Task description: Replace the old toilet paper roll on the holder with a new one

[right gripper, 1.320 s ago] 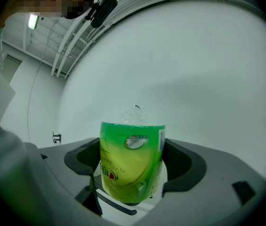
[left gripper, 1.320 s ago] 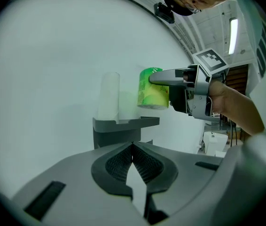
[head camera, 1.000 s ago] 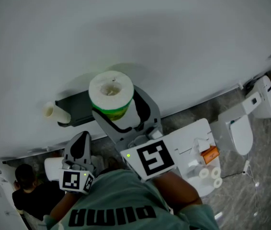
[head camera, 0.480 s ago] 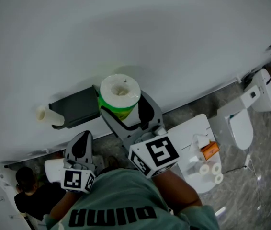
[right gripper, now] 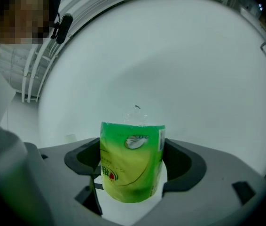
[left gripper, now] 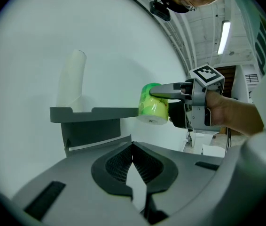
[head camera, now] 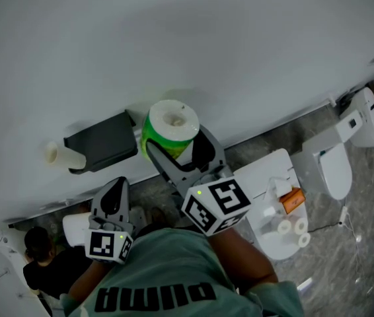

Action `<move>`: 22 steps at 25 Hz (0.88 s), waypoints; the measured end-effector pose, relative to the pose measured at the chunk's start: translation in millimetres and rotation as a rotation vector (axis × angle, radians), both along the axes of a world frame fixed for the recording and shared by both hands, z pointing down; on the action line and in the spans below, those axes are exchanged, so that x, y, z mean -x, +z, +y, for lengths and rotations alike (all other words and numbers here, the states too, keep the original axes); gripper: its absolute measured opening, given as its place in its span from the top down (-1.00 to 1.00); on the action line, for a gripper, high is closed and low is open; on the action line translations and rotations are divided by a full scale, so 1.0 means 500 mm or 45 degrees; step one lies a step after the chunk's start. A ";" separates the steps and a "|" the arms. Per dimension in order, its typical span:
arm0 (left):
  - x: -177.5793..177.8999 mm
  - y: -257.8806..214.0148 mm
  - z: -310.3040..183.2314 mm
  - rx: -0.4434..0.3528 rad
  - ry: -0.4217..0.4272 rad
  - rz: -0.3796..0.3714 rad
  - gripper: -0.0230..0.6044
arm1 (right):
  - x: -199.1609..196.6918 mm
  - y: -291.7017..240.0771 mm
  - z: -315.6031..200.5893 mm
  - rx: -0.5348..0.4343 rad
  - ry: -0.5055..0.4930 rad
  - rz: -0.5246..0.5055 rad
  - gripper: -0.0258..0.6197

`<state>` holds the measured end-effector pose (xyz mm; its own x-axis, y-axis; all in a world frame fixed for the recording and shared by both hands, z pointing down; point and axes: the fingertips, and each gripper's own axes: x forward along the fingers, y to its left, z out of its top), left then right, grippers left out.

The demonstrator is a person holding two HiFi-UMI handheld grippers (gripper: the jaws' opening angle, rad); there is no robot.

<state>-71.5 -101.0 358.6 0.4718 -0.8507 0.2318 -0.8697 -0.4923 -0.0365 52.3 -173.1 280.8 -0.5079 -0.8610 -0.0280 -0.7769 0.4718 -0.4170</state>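
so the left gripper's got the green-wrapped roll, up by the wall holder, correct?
No, it's the right gripper that's got the green-wrapped roll, up by the wall holder. The right gripper view shows it between those jaws; the left gripper is shut on nothing.

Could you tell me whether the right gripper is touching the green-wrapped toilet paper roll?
Touching. The right gripper view shows the right gripper with its jaws pressed against both sides of the green-wrapped roll.

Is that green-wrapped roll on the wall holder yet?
No, the green-wrapped roll is gripped between the jaws of the right gripper, beside the dark holder rather than on it.
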 end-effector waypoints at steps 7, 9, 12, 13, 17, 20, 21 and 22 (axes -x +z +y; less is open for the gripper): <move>0.018 0.013 0.003 0.008 -0.003 -0.029 0.91 | -0.001 0.063 -0.020 0.168 0.012 -0.191 -0.35; 0.023 0.014 0.004 0.013 -0.005 -0.030 0.91 | 0.003 0.078 -0.024 0.203 0.010 -0.236 -0.35; 0.032 0.017 0.005 0.025 -0.018 -0.017 0.91 | 0.012 0.097 -0.030 0.249 0.004 -0.311 -0.35; 0.035 0.018 0.006 0.027 -0.020 -0.017 0.91 | 0.015 0.104 -0.032 0.269 0.002 -0.338 -0.35; 0.052 0.026 0.010 0.030 -0.026 -0.022 0.91 | 0.028 0.130 -0.037 0.354 -0.004 -0.457 -0.35; 0.066 0.032 0.011 0.043 -0.037 -0.021 0.91 | 0.038 0.144 -0.040 0.397 -0.002 -0.531 -0.35; 0.070 0.032 0.010 0.041 -0.039 -0.018 0.91 | 0.039 0.148 -0.041 0.404 0.003 -0.552 -0.35; 0.073 0.032 0.010 0.042 -0.041 -0.015 0.91 | 0.039 0.150 -0.042 0.410 0.008 -0.572 -0.35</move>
<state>-107.8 -95.9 374.7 0.4415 -0.8571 0.2654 -0.8846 -0.4653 -0.0309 32.8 -194.1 355.9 -0.5018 -0.8646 0.0243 -0.4914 0.2619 -0.8306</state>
